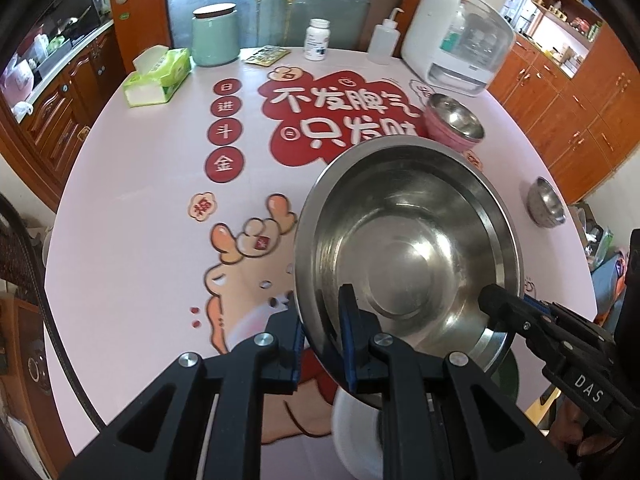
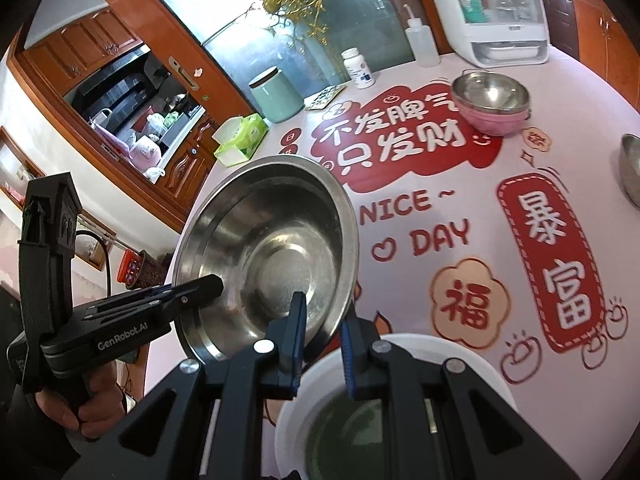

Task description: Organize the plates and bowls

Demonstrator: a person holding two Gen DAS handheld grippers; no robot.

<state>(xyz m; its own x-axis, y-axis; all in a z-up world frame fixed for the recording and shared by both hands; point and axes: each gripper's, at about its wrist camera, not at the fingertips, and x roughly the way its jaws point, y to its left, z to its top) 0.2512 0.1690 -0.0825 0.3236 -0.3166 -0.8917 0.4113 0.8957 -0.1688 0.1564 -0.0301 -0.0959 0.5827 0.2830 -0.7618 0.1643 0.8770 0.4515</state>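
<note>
Left wrist: steel basin (image 1: 408, 256) tilted, mouth facing camera; both hand-held grippers (image 1: 324, 344) (image 2: 322, 344) clamp rim

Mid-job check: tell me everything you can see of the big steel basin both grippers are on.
The big steel basin is a wide, shallow round bowl of shiny, scuffed metal with a flat rolled rim and a circular flat bottom, empty inside. It is tilted and held off the table, above a white plate. The left gripper is shut on its near rim, one finger inside, one outside; the right gripper clamps the rim at another spot the same way. Nothing else touches it.
</note>
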